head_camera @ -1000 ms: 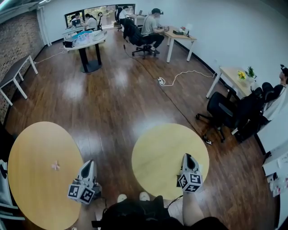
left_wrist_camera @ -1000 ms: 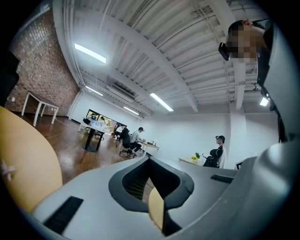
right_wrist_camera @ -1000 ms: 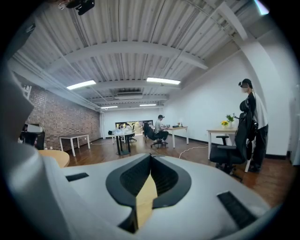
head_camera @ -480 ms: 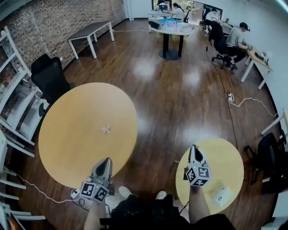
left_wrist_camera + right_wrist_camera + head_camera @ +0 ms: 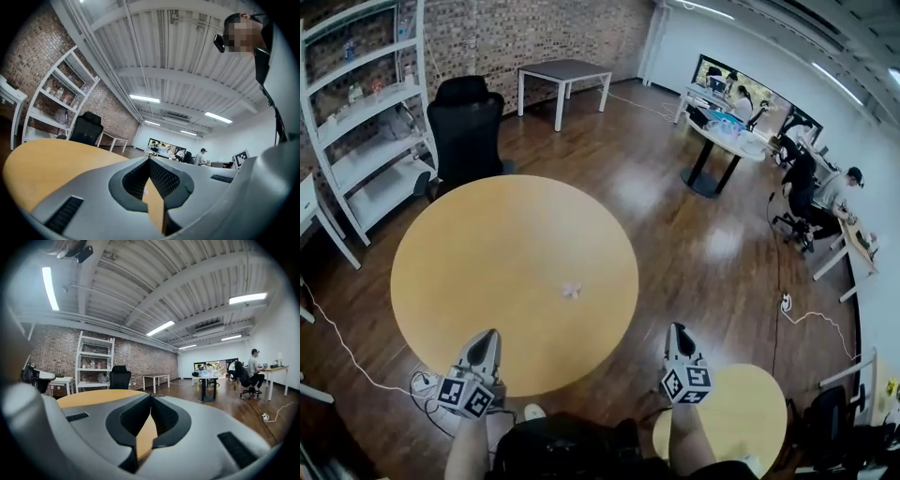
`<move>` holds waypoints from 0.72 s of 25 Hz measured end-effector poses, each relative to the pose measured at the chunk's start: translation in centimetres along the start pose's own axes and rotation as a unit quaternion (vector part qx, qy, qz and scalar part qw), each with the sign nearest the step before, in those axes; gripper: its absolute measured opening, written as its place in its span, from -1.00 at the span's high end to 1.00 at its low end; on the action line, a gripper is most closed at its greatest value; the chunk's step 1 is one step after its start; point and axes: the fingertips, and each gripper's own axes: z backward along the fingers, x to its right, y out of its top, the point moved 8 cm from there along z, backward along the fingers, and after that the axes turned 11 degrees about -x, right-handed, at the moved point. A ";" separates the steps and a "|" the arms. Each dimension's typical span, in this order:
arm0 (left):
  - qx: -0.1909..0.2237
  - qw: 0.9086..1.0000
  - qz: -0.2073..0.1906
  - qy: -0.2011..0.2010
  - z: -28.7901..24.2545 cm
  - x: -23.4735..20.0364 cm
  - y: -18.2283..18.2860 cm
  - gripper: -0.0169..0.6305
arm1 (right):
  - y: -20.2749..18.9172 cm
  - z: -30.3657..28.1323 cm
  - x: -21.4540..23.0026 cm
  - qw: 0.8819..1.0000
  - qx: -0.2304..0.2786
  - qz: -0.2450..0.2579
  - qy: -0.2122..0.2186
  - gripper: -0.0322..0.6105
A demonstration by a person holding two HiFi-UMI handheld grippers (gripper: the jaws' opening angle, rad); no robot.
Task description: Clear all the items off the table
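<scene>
I've swung away from the small table (image 5: 741, 412), now at lower right, and the big round table (image 5: 459, 244) fills mid-frame. A small pale scrap (image 5: 572, 291) lies near its centre. The left gripper (image 5: 490, 335) and right gripper (image 5: 677, 328) are both clenched and empty, so I judge the scrap is next to clear.

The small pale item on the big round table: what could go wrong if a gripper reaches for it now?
1. The small pale item looks tiny and flat on the round table; jaws may slide over it or push it away.
2. The left gripper and right gripper are both shut; reaching without opening would only knock it.
3. A white power strip and its cable lie on the floor beside the table; a foot could catch them.
</scene>
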 end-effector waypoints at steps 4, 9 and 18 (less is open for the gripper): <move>0.015 0.999 0.006 0.033 2.5 -4.1 0.9 0.95 | 0.8 -4.9 -6.2 0.997 -0.036 0.035 0.050 0.68; 0.019 0.997 0.025 0.073 4.7 -7.2 1.4 0.95 | 1.0 -10.3 -11.2 0.985 -0.107 0.069 0.114 0.18; -0.019 0.990 0.048 0.129 4.0 -9.7 -0.3 0.95 | -1.2 -17.9 -13.8 0.965 -0.174 0.099 0.166 0.18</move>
